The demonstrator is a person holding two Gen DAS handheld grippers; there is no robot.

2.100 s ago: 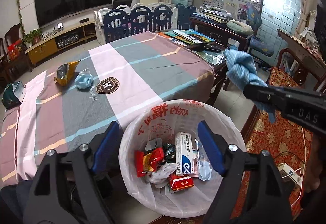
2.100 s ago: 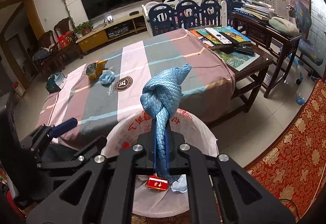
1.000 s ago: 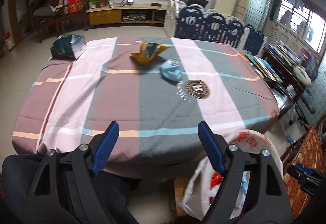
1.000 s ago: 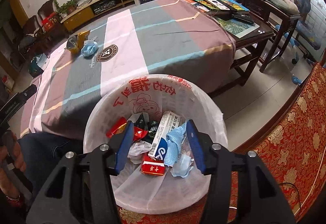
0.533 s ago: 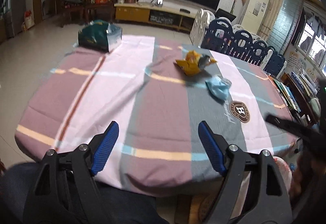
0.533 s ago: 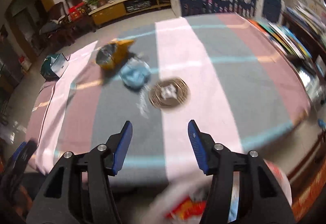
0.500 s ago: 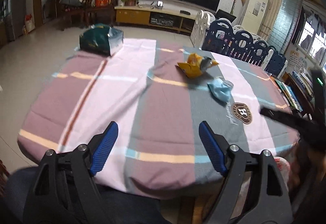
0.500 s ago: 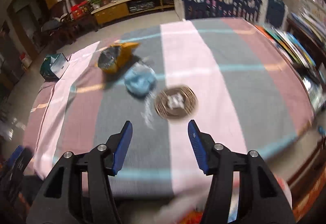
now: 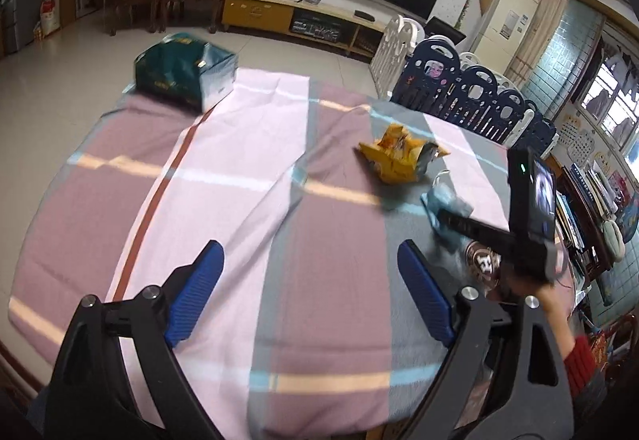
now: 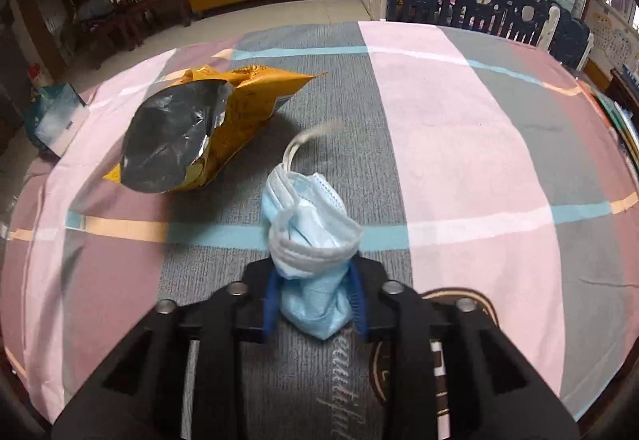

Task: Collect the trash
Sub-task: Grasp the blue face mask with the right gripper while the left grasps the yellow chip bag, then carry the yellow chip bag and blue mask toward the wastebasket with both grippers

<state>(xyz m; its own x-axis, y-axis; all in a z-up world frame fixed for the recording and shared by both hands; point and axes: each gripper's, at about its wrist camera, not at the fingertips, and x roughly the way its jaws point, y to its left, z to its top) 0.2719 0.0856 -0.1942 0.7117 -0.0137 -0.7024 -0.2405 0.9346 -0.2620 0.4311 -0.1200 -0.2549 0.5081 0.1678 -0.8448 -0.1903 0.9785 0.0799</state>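
My right gripper (image 10: 313,310): clamped on crumpled blue face mask (image 10: 309,236), over the table (image 10: 459,144). Yellow snack bag (image 10: 199,128) (mouth open) ahead-left. My left gripper (image 9: 309,298): fingers apart, empty.

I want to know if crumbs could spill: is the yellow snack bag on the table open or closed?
Open. The snack bag lies on its side, its torn mouth gaping and the silver lining visible. Whether anything remains inside cannot be told.

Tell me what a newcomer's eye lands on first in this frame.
The crumpled blue face mask pinched in the right gripper, low on the striped tablecloth. Just beyond it to the left lies an opened yellow snack bag, foil lining showing. The left gripper hangs open over the cloth, holding nothing.
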